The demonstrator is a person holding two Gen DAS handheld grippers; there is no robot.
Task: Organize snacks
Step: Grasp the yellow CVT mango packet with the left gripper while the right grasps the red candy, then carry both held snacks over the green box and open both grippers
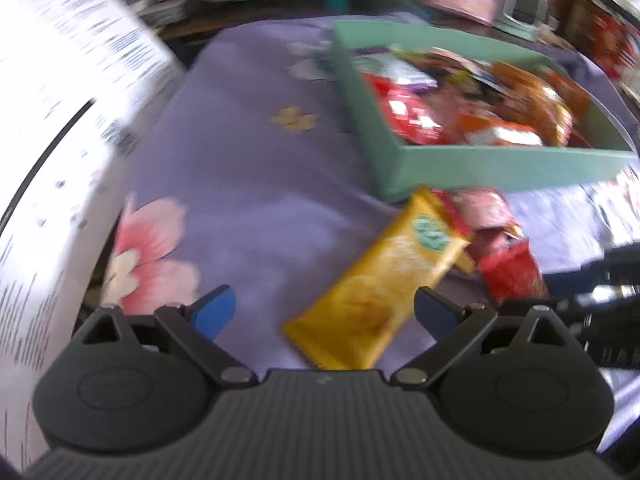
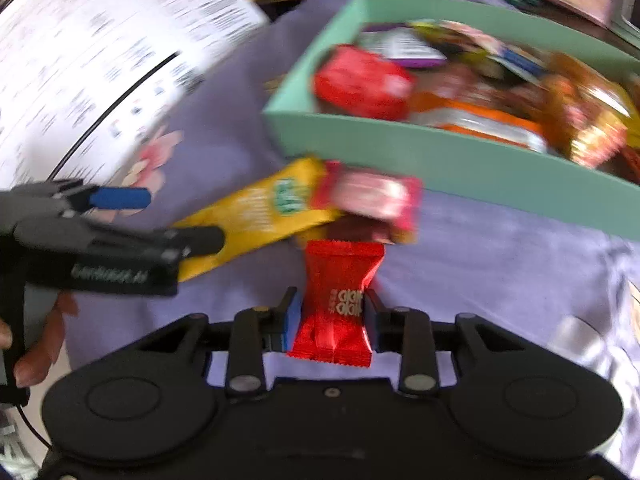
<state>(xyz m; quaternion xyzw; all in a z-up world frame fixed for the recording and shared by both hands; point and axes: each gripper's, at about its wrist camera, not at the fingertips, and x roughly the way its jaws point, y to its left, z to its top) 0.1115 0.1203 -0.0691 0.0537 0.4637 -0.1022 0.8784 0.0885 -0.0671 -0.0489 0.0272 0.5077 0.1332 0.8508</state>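
A long yellow snack packet (image 1: 384, 280) lies slanted on the purple flowered cloth (image 1: 240, 160), and my left gripper (image 1: 325, 308) stands open around its near end without touching it. In the right wrist view the left gripper (image 2: 168, 220) straddles the yellow packet (image 2: 260, 208) the same way. My right gripper (image 2: 332, 318) is shut on a small red packet (image 2: 340, 280), its pads pressing on both sides. A pink packet (image 2: 376, 196) lies just beyond, against the green box (image 2: 400, 148). The red packet (image 1: 512, 276) also shows at the right of the left wrist view.
The green box (image 1: 480, 168) holds several mixed snack packets. A large white printed carton (image 1: 60, 100) stands along the left edge. A person's hand (image 2: 40, 344) grips the left tool's handle. Cluttered boxes line the back.
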